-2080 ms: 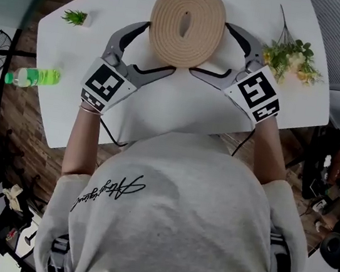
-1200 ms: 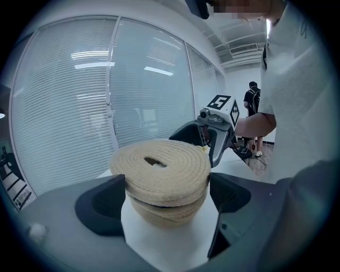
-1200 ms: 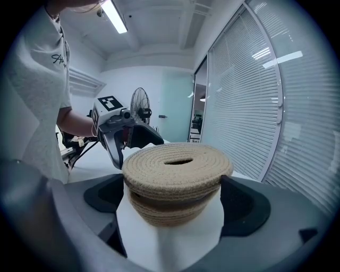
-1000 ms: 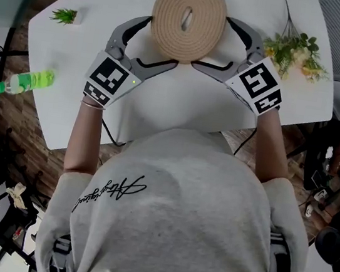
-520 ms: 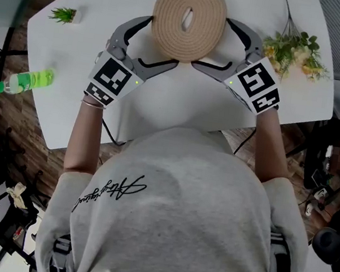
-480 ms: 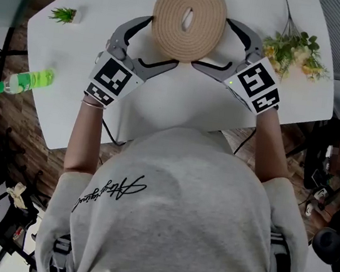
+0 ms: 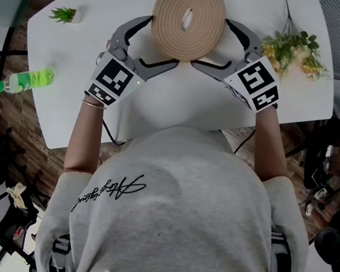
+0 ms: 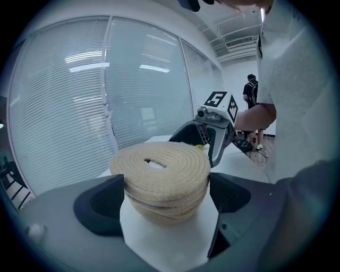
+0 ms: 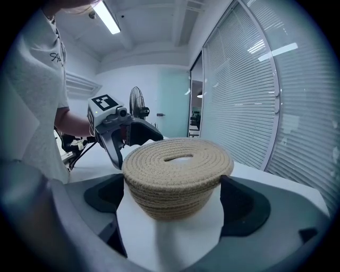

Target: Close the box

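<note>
I have both tools clamped on the woven lid (image 7: 188, 20): the left gripper (image 7: 161, 45) pinches its rim from the near-left, the right gripper (image 7: 209, 44) from the near-right, pads touching the rope on both sides in each gripper view. The lid rests on the box (image 9: 175, 204), which stands at the middle of the tabletop's (image 7: 181, 102) far edge.

From the right gripper view the seam looks flush. From the left one I see a slight overhang, so I judge the seating as nearly done, not certain. To finish well I'd press down evenly with both tools, keep the lid level, then ease both sets of jaws apart together so neither side drags the lid askew.

The lid hides what the box holds; its slot (image 7: 187, 18) shows me only a pale patch. A green bottle (image 7: 23, 78) lies near the left edge, capped. A small potted plant (image 7: 66, 15) sits at the far left corner.
</note>
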